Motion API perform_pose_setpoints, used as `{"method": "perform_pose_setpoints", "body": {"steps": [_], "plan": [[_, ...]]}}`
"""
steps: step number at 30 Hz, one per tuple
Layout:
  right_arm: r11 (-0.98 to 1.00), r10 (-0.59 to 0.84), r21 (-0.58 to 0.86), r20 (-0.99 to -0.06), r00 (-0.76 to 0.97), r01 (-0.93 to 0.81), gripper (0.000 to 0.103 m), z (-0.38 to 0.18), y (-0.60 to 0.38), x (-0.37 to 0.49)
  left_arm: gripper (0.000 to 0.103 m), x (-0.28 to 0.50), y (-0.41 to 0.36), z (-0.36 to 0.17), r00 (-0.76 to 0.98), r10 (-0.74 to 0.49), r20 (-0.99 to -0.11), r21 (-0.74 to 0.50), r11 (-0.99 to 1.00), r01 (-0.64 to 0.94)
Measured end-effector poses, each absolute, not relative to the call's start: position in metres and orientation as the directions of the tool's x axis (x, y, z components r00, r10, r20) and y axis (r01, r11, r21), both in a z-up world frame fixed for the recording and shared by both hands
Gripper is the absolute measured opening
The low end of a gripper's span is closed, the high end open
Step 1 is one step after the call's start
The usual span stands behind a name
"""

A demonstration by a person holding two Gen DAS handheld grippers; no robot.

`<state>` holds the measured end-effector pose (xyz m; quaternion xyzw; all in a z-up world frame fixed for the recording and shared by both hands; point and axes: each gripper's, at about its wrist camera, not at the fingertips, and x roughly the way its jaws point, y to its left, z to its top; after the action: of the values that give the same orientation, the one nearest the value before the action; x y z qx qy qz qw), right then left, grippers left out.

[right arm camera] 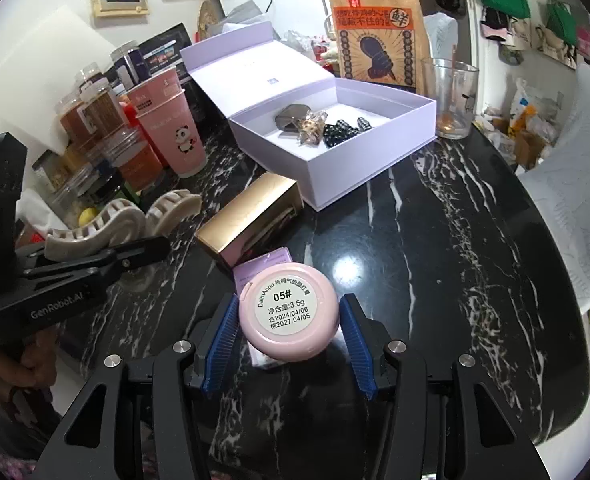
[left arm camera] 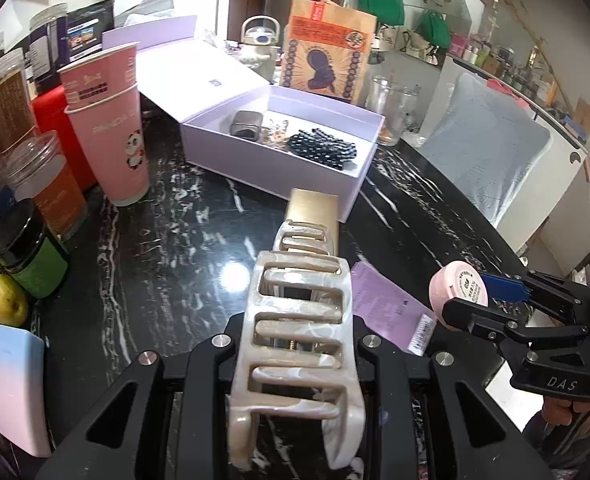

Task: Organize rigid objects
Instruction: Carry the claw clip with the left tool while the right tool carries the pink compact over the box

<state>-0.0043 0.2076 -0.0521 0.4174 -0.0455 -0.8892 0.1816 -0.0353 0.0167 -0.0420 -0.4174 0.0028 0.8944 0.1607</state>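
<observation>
The left gripper (left arm camera: 295, 364) is clenched on a big cream hair claw (left arm camera: 295, 344), which sits lengthwise between its fingers and pokes out well ahead of them, above the black marble counter (left arm camera: 167, 264). The right gripper (right arm camera: 289, 326) grasps a round pink compact (right arm camera: 289, 312) by its rim, label side up, blue pads (right arm camera: 223, 340) touching it on both sides; it seems lifted just over a purple card (right arm camera: 261, 266) on the counter.

Both pieces look bound for the open lilac box (right arm camera: 375, 148), where a dark grey clip (right arm camera: 293, 118), a small clear clip and a black beaded clip (right arm camera: 341, 130) already lie toward the back. The front part of the box floor is bare — the sensible spot for both.

To do it well, I would bring one gripper in at a time, so the two do not meet over the box. A gold carton (right arm camera: 251, 216) lies just in front of the box wall, so each load should travel high enough to pass over both. The claw is long — lower it flat, parallel to a wall, and let go only once it rests. The compact can slip from a rim hold; keep it level.
</observation>
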Motion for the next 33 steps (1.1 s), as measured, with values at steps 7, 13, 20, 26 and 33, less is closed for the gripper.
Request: {"method": "perform_pose_setpoints", "body": {"steps": [7, 13, 20, 26, 33], "plan": [[-0.930, -0.363, 0.244, -0.719, -0.593, 0.274, 0.051, -0.050, 0.213, 0.004, 0.027, -0.031, 0.037, -0.046, -0.575, 0.322, -0.752, -0.139, -0.930, -0.340], [-0.931, -0.362, 0.253, -0.718, -0.595, 0.262, 0.051, -0.049, 0.216, 0.002, 0.027, -0.036, 0.048, -0.046, -0.555, 0.350, -0.755, -0.152, -0.916, -0.372], [-0.931, -0.365, 0.260, -0.710, -0.602, 0.257, 0.051, -0.046, 0.219, -0.009, 0.027, -0.048, 0.052, -0.040, -0.562, 0.355, -0.747, -0.145, -0.912, -0.384], [-0.922, -0.388, 0.281, -0.696, -0.605, 0.268, 0.051, -0.043, 0.221, -0.024, 0.027, -0.065, 0.052, -0.034, -0.570, 0.341, -0.747, -0.139, -0.919, -0.368], [-0.918, -0.397, 0.276, -0.679, -0.617, 0.286, 0.051, -0.033, 0.223, -0.046, 0.027, -0.087, 0.053, -0.022, -0.598, 0.324, -0.733, -0.124, -0.928, -0.351]]}}
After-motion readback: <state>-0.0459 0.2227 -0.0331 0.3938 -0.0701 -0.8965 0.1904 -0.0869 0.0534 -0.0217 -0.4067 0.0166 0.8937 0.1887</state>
